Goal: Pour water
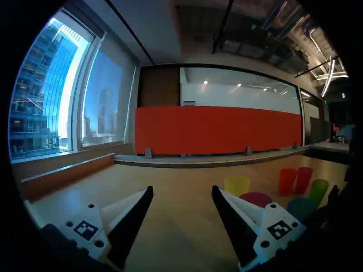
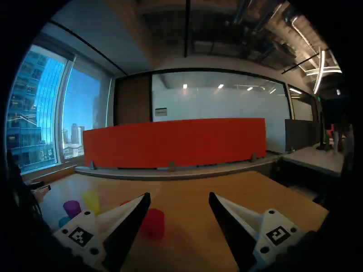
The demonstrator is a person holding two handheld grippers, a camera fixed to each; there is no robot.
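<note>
Cups stood loose on the table (image 1: 181,181), and you held none of them. Your left gripper (image 1: 181,213) was released, its fingers spread wide with only bare wood between them. In the left gripper view the cups clustered to the right of that gap: a yellow cup (image 1: 237,185) farthest left, a pink cup (image 1: 256,198) partly hidden behind the right-hand finger, two red cups (image 1: 287,180) side by side farther back, a green cup (image 1: 318,190) at the far right, and a blue cup (image 1: 300,207) just beyond the finger's base. Your right gripper (image 2: 179,217) was released too, fingers apart and empty. In the right gripper view one red cup (image 2: 153,223) sat low in the gap, partly behind the left-hand finger; whether it touched that finger could not be told. Further left in that view stood the yellow cup (image 2: 91,200), a purple cup (image 2: 71,208) just beside it, and the blue cup (image 2: 63,221) nearer the edge. All the cups stood upright. An orange divider (image 1: 218,129) ran along the table's far side, with windows (image 1: 45,104) to the left.
</note>
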